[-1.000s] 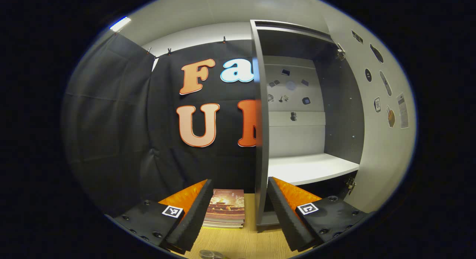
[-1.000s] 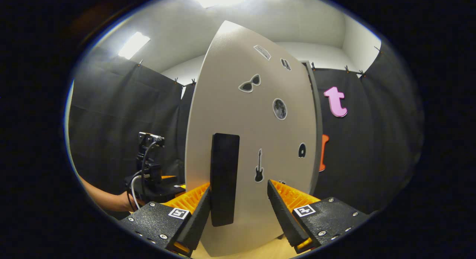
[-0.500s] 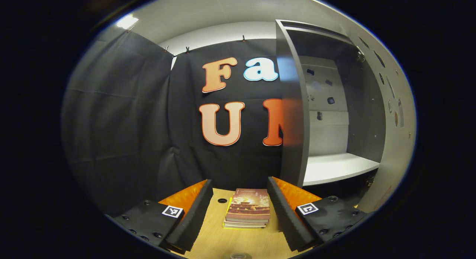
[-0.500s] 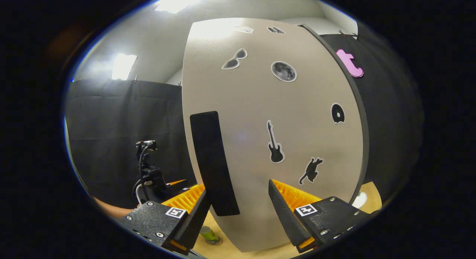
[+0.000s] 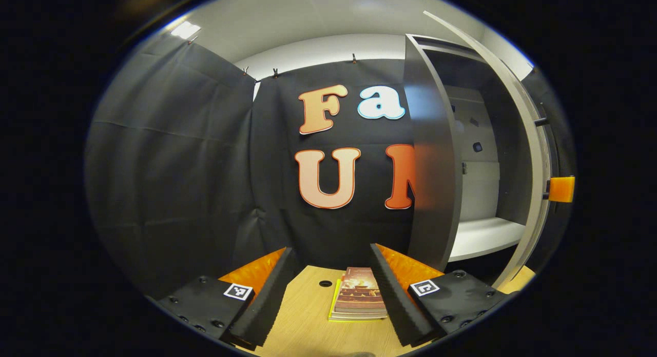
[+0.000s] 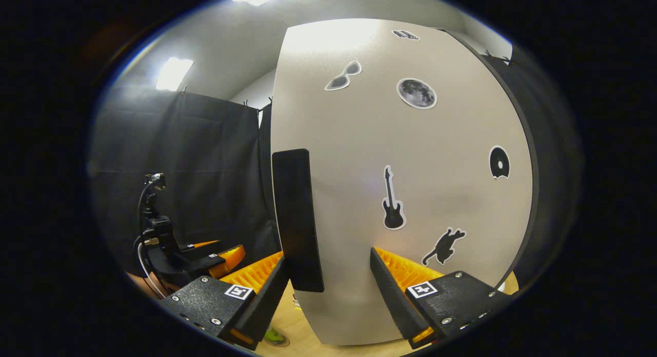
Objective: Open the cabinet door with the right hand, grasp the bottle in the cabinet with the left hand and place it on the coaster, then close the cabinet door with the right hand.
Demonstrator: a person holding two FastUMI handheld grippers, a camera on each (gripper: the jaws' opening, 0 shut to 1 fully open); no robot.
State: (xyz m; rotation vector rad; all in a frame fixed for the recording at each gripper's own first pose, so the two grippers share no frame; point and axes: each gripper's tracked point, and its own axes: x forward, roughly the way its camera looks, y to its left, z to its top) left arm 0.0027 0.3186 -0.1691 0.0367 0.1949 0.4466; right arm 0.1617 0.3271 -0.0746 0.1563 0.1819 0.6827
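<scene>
The pale cabinet door (image 6: 410, 193), dotted with stickers, stands right in front of my right gripper (image 6: 328, 257). That gripper is open, and the door's black handle (image 6: 297, 218) hangs between its fingers, close to the left one. A small green thing (image 6: 274, 337), likely the bottle, sits on the wooden table at the bottom edge. In the left gripper view the door's edge (image 5: 528, 141) leaves a narrow gap onto the cabinet's white shelf (image 5: 482, 236), which is bare where it shows. My left gripper (image 5: 330, 249) is open and holds nothing.
A stack of books (image 5: 359, 300) lies on the wooden table (image 5: 308, 321) between the left gripper's fingers, beside the cabinet's grey side panel (image 5: 433, 167). A small round hole (image 5: 325, 283) is in the tabletop. The left gripper (image 6: 231, 252) and its cable show left of the door.
The door has swung toward the cabinet, narrowing the opening. The left gripper has drawn back and turned left, so the cabinet has slid to the right of its view.
</scene>
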